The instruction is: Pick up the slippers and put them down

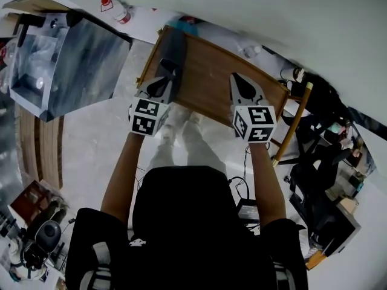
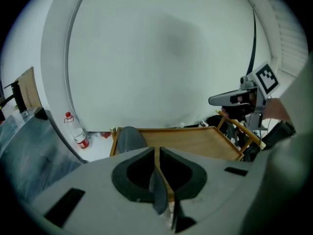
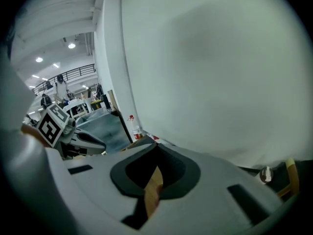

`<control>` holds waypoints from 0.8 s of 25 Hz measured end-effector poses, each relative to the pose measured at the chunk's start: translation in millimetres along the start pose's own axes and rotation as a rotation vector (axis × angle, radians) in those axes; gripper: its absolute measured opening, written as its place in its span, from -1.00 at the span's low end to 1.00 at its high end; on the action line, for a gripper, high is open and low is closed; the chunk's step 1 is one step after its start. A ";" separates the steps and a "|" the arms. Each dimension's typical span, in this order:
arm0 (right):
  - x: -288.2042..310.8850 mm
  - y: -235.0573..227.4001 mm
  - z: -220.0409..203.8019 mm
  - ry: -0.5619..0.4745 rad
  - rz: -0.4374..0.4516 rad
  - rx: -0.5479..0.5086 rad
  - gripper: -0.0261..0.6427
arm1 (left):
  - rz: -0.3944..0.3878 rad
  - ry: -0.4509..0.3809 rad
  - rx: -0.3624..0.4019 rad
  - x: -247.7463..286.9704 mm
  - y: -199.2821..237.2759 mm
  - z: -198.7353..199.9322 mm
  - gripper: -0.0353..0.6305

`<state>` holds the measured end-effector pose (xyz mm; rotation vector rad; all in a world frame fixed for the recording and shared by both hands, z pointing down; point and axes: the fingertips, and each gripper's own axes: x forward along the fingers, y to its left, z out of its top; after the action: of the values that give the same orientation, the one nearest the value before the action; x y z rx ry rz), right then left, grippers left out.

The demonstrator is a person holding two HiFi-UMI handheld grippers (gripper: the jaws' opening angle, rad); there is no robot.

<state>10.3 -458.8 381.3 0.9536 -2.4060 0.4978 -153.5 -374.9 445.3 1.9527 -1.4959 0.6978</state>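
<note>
Head view is showing a person holding two grippers over a wooden table [image 1: 211, 71] with a raised rim. At left, the left gripper [image 1: 164, 83] is hovering with its jaws pressed together, gripping nothing. Just beyond its tip, a dark grey slipper [image 1: 173, 44] is lying along the table's left edge; a second slipper is not showing. At right, the right gripper [image 1: 240, 83] is hanging above bare wood, apart from the slipper, its jaws likewise meeting and empty. The slipper is looking soft, light and bendy, so pinching its upper rim or the sole's side wall is probably offering the surest hold.
</note>
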 end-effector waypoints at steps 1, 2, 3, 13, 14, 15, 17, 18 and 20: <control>2.6 -1.3 -2.0 0.006 0.003 0.000 -0.93 | 0.001 0.011 0.002 3.6 1.0 -2.9 -0.88; 5.3 -2.3 -4.1 0.012 0.006 -0.001 -0.93 | 0.001 0.022 0.003 7.0 2.1 -6.1 -0.88; 7.9 -3.1 -6.0 0.018 0.010 -0.002 -0.93 | 0.000 0.034 0.002 10.2 2.9 -9.7 -0.87; 26.8 -7.8 -19.6 0.057 0.020 -0.011 -0.93 | -0.036 0.142 0.005 38.3 10.1 -45.5 -0.50; 27.8 -8.1 -22.0 0.062 0.020 -0.010 -0.93 | -0.032 0.148 0.013 41.0 11.8 -47.2 -0.47; 28.8 -8.3 -24.3 0.066 0.020 -0.009 -0.93 | -0.031 0.153 0.020 44.0 13.0 -48.6 -0.42; 30.9 -9.1 -29.5 0.077 0.018 -0.007 -0.93 | -0.034 0.161 0.033 50.9 14.4 -50.8 -0.31; 31.9 -9.9 -31.8 0.082 0.016 -0.007 -0.93 | -0.035 0.166 0.043 55.0 14.8 -51.7 -0.27; 33.8 -12.6 -35.1 0.087 0.012 -0.004 -0.93 | -0.036 0.176 0.074 64.8 15.2 -53.4 -0.21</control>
<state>9.0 -467.8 430.8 0.8986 -2.3355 0.5277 -156.2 -383.3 530.2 1.9126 -1.3431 0.8961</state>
